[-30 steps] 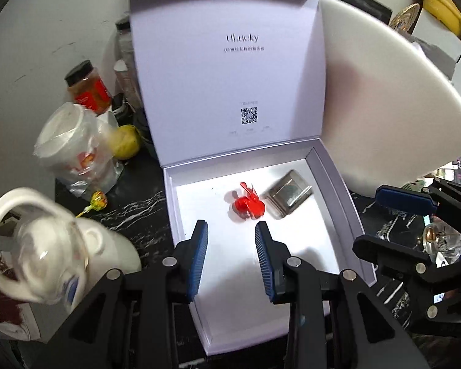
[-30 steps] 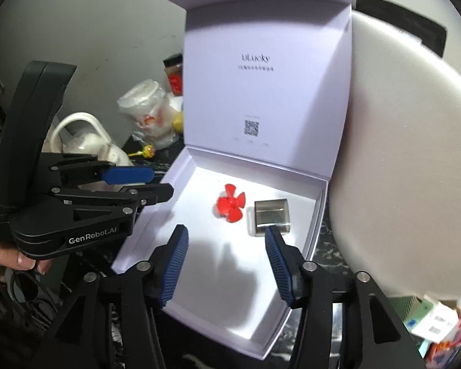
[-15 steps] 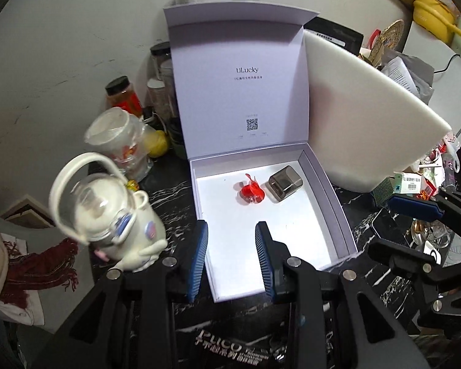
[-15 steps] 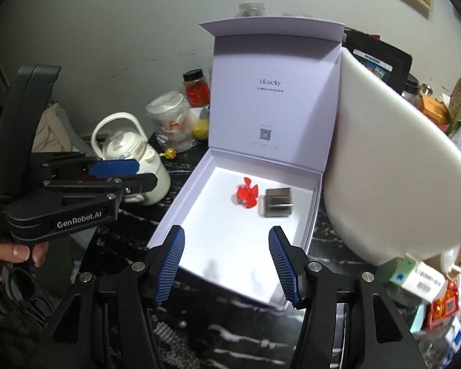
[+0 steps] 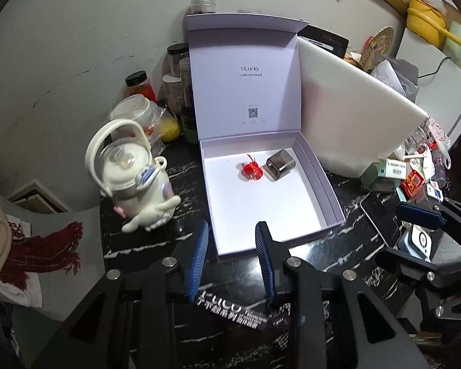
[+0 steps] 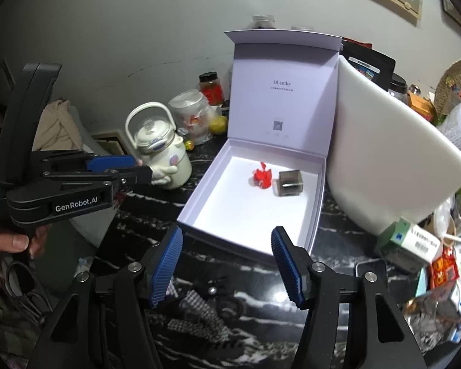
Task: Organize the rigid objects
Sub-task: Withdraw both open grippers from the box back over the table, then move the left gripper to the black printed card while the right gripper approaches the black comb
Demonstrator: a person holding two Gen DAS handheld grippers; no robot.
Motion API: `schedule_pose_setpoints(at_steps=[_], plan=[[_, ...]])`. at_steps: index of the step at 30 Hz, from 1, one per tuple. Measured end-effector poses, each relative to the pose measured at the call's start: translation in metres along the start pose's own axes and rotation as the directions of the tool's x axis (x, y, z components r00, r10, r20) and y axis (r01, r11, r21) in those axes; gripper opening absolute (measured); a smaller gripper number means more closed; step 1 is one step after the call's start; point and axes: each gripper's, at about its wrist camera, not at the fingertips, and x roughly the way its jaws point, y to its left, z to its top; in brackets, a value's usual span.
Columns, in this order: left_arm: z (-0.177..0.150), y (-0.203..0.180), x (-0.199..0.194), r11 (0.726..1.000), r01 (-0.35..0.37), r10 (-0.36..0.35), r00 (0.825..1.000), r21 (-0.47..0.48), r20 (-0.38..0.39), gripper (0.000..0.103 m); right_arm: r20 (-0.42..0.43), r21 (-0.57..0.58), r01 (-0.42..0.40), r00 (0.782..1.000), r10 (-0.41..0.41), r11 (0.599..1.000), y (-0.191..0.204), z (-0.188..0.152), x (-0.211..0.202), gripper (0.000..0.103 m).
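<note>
Open gift box on a cluttered black marbled desk (image 5: 184, 181) — both grippers empty.
The white gift box (image 5: 270, 212) stands with its lid upright against a white board (image 5: 356, 107); a cream kettle-shaped bottle (image 5: 135, 181) sits left of it. Inside, near the back wall, a small metal case (image 5: 280, 166) lies just beside a red plastic propeller (image 5: 251, 170). The left gripper (image 5: 230, 247) shows a narrow gap between its jaws; the right gripper's (image 6: 226, 266) jaws are opening — nothing between either pair.

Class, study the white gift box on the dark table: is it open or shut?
Open. The white gift box's lid stands upright behind the tray, showing a red toy and a grey cube inside.
</note>
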Motion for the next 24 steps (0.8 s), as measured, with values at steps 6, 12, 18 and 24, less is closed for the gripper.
schedule_pose_setpoints(at_steps=[6, 12, 18, 24], plan=[[-0.025, 0.003, -0.004, 1.0, 0.018, -0.018, 0.999, 0.003, -0.028, 0.031, -0.015, 0.016, 0.006, 1.0, -0.006, 1.0, 0.013, -0.018, -0.005, 0.065], [-0.05, 0.003, 0.001, 0.999, 0.038, -0.038, 0.996, 0.007, -0.076, 0.033, -0.04, 0.033, 0.017, 0.999, -0.016, 0.999, 0.025, -0.039, -0.005, 0.067], [-0.073, 0.006, 0.005, 0.999, 0.054, -0.055, 0.994, -0.006, -0.093, 0.073, -0.084, 0.061, 0.021, 0.996, -0.016, 0.998, 0.031, -0.062, 0.003, 0.067], [-0.094, 0.006, 0.027, 0.999, 0.029, -0.036, 0.983, -0.042, -0.179, 0.074, -0.131, 0.096, 0.036, 0.991, -0.023, 0.995, 0.031, -0.087, 0.015, 0.067]])
